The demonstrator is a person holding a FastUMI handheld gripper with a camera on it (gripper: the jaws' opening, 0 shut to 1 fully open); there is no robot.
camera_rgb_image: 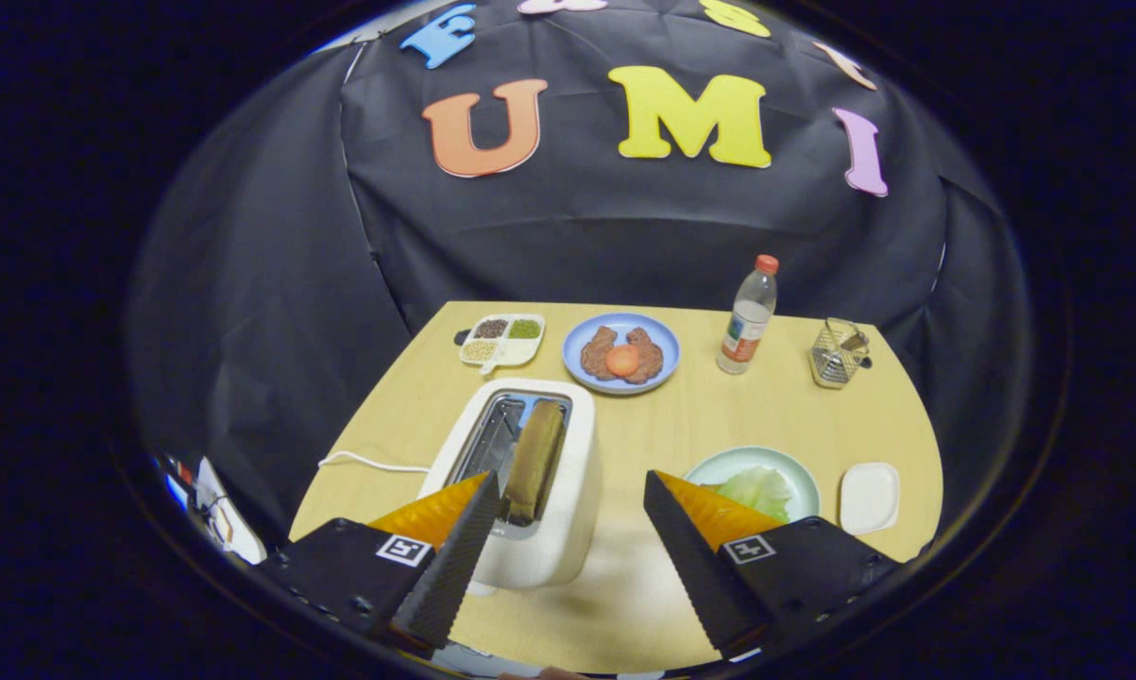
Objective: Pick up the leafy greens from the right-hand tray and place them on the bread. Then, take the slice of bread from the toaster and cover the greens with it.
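Right now my fingers (563, 529) are spread wide and hold nothing, hanging above the near part of the tabletop (681, 416). The toaster (520, 482) sits just ahead of my left finger, with a slice of bread (534, 458) standing upright in its right slot. The leafy greens (756, 489) lie on a pale green plate (775, 467) just beyond my right finger, whose tip hides part of them; a small white dish (868, 497) rests just right of that plate. Farther off I see a blue plate (621, 351) carrying brown pieces with something round and orange on top, a divided tray of grains (502, 339) to its left, a bottle (748, 316) and a wire holder (837, 353) to its right.

I judge the first step is in hand: the greens are not yet picked up. Next I should swing right, come down over the leaves and close gently on them. Which bread is to receive them I cannot tell for certain.
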